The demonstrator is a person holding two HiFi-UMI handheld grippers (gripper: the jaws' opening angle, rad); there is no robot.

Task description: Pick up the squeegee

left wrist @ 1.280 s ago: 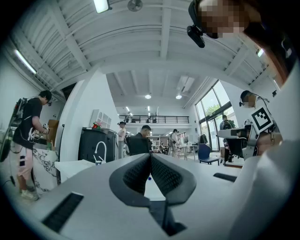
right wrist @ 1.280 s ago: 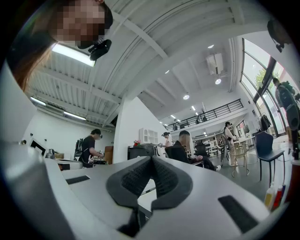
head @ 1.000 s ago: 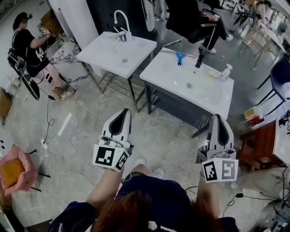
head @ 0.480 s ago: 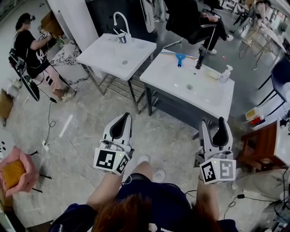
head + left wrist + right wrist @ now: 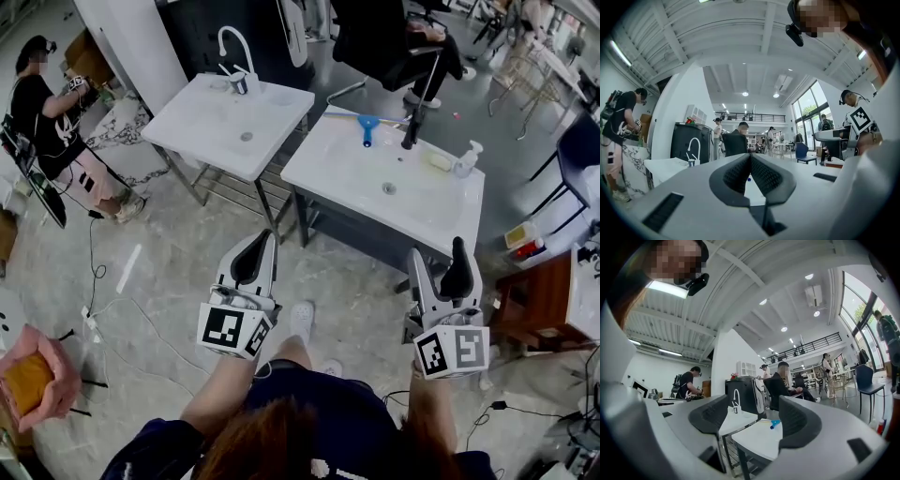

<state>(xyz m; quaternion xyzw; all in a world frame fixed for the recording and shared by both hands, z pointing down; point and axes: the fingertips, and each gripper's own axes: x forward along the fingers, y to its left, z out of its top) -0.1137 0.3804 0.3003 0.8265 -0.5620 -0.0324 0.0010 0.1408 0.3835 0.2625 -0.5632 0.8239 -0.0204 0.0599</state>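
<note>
My right gripper [image 5: 438, 251] is opening its jaws as I speak, with nothing between the pads but air and a far-off view of the room. My left gripper [image 5: 264, 240] has its jaws pressed together, empty too.

The squeegee [image 5: 367, 126] lies flat at the far rim of the right washbasin [image 5: 356, 183], blue head just beside the black tap [image 5: 410, 129], pale handle running off to the left. In the right gripper view it's that blue speck [image 5: 774, 424] framed between my open jaws. I'm well apart from it, with the whole basin between us.

Here's my worry: the reach goes right across the bowl, and the tap stands close to the head, so a careless approach could clip it. The soap bottle [image 5: 466, 157] on the right could tip if my wrist swings wide. And that handle looks thin and lies flat on slick porcelain, so a shallow pinch may just shove it off the back edge.
</note>
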